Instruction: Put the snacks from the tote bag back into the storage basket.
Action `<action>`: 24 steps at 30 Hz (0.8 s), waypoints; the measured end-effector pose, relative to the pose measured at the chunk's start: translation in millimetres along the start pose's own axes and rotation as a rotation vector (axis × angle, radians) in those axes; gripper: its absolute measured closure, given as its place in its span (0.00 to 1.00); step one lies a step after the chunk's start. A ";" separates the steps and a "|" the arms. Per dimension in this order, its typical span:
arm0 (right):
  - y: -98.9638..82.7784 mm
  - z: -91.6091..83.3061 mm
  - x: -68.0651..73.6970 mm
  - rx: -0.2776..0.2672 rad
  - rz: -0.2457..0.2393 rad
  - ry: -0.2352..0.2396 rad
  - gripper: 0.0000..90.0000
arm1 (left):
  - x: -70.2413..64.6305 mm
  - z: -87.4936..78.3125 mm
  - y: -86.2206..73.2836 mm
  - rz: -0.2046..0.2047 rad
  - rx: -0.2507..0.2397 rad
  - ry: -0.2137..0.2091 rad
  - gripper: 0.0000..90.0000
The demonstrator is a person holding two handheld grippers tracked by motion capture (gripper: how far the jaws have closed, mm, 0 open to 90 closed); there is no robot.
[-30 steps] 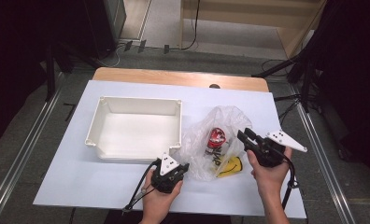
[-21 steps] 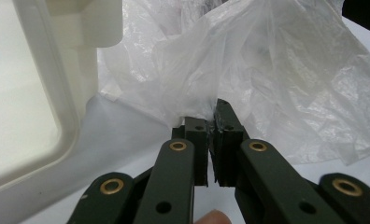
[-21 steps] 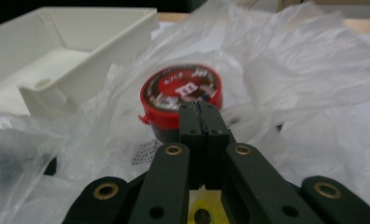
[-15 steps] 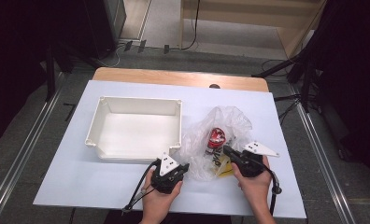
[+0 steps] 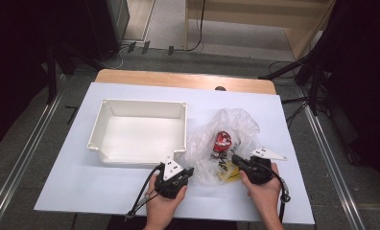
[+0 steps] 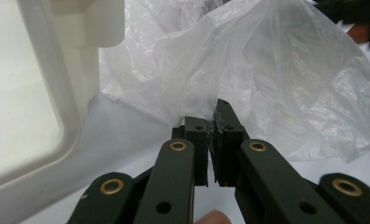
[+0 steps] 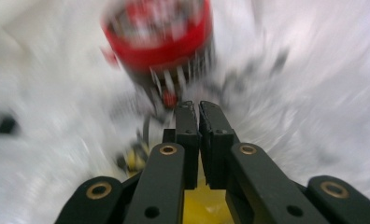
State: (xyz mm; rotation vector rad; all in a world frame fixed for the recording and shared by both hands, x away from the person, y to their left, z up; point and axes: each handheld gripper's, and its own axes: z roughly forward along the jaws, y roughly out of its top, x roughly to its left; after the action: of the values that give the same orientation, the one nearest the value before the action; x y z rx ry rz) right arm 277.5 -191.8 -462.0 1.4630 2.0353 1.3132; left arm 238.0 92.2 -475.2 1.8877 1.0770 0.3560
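Two grippers at one clear plastic bag [image 5: 226,143], catalogued as I see them. Left gripper [image 5: 182,173]: jaws closed on a pinch of the bag's film, the rest of it billowing up and away beyond my tips [image 6: 211,122], with the white bin [image 5: 137,132] just off to the left of the jaws. Right gripper [image 5: 237,160]: jaws pressed together [image 7: 198,112]; whether any film is caught between them I cannot tell, the view being blurred. Contents: red-lidded container [image 7: 160,37], straight ahead of and just past the right tips, its lid end farthest from me; yellow item [image 7: 199,205], under the right jaws, near their base. Right gripper is the nearer one to the container, I judge.
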 end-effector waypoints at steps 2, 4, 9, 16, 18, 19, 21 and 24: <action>3.4 -6.5 1.4 -0.063 -0.006 -0.018 0.97 | -0.2 0.1 0.1 0.004 0.002 0.001 0.97; 12.4 -13.6 5.2 -0.177 0.008 -0.040 0.96 | -0.5 0.5 0.3 0.009 0.001 0.003 0.97; 9.6 16.5 -5.7 -0.078 0.066 -0.066 0.94 | -0.7 0.7 0.1 0.012 0.001 0.004 0.97; -1.8 40.0 -19.8 0.085 0.101 -0.146 1.00 | -0.4 0.5 0.2 0.003 0.002 0.004 0.97; -1.6 39.6 -21.5 0.086 0.110 -0.144 1.00 | -0.4 0.4 0.2 0.002 0.001 0.004 0.97; -1.1 39.1 -22.1 0.090 0.107 -0.150 1.00 | -0.3 0.4 0.1 0.003 0.001 0.004 0.97; -1.0 35.5 -21.7 0.082 0.092 -0.159 1.00 | -0.3 0.3 0.1 0.003 0.001 0.004 0.97; 3.7 21.2 -18.0 -0.008 0.084 -0.128 0.98 | -0.4 -1.1 -0.4 0.000 -0.016 0.010 0.95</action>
State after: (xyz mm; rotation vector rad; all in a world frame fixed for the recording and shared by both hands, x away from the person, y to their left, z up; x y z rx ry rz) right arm 302.0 -196.7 -474.7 1.6023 1.9049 1.2236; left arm 236.9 92.6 -474.8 1.8739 1.0777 0.3733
